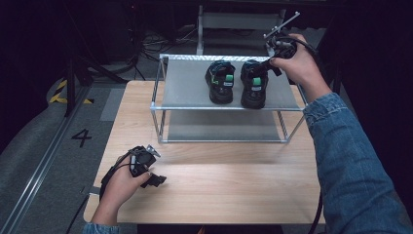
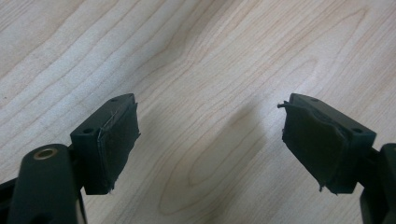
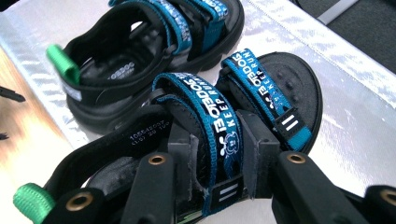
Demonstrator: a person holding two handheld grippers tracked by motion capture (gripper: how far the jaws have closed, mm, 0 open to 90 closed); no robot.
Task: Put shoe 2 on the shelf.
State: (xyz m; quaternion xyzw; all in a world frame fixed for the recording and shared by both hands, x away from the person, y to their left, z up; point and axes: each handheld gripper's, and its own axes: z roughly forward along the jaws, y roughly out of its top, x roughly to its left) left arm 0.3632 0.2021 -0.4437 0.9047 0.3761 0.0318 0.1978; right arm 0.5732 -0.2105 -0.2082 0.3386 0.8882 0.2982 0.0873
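Sandals [image 1: 237, 82] were found side by side on the rack's top shelf [image 1: 185, 92]. The right gripper [image 3: 217, 161] was clenched on one sandal's strap, release judged outstanding; the left gripper [image 2: 210, 140] was released over the worktop [image 2: 196, 56].

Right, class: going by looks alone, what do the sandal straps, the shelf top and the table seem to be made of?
Sandal straps: woven fabric webbing, blue with printed lettering; the weave and stitched edges show where the right tool pinches one.
Shelf top: probably a matte grey sheet in a shiny metal frame; it glints in the right gripper view.
Table: pale wood or wood-look laminate, with visible grain.
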